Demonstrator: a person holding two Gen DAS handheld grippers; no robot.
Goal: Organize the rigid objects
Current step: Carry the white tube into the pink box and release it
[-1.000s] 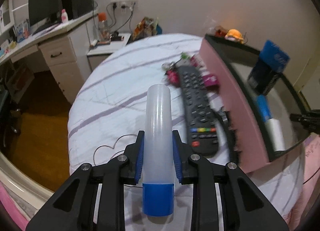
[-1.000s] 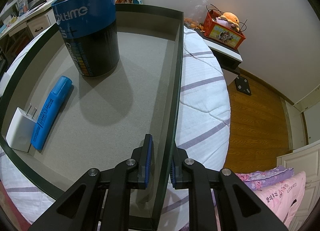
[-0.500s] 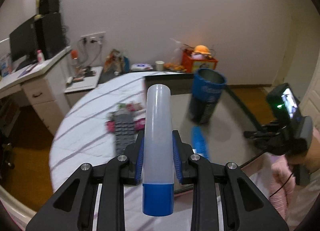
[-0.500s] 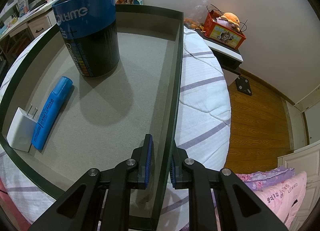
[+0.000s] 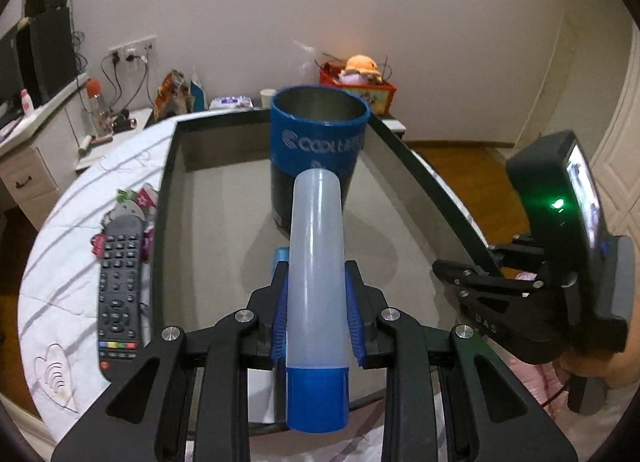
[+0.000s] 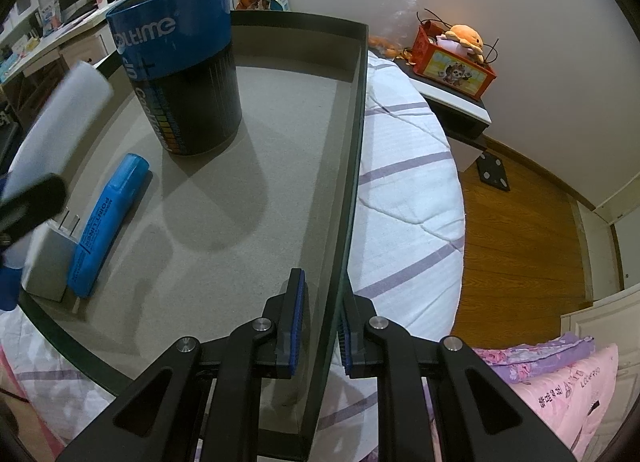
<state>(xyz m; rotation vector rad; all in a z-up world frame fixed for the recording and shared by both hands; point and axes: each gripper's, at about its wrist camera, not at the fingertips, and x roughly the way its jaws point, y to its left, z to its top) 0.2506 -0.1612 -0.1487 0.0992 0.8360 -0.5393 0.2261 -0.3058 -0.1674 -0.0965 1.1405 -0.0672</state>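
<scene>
**Tube Over the Tray**

Close to the left camera, the left tool (image 5: 318, 314) squeezes a see-through tube (image 5: 318, 262) with a blue cap (image 5: 317, 398). Its blue pads (image 5: 280, 314) press on both sides of the tube. The tube points up and away, over the near end of the tray (image 5: 168, 198).

Close to the right camera, the right tool (image 6: 322, 326) pinches the tray's thin side wall (image 6: 348, 198). One pad is inside the tray and one is outside.

Inside the tray, near the front, a white plug (image 6: 48, 262) lies right beside a blue marker (image 6: 106, 222). Farther back stands a big blue and black can (image 6: 184, 78), upright and open on top.

Outside the tray, on the bed (image 5: 72, 262), a black remote (image 5: 119, 294) lies just beside the tray's left wall. Some small pink things (image 5: 140, 202) sit past it.

At the right of the left view, a hand (image 5: 592, 366) holds the right tool.

Far back, a red box (image 6: 452, 62) with an orange plush toy (image 6: 466, 36) sits by the wall.
</scene>
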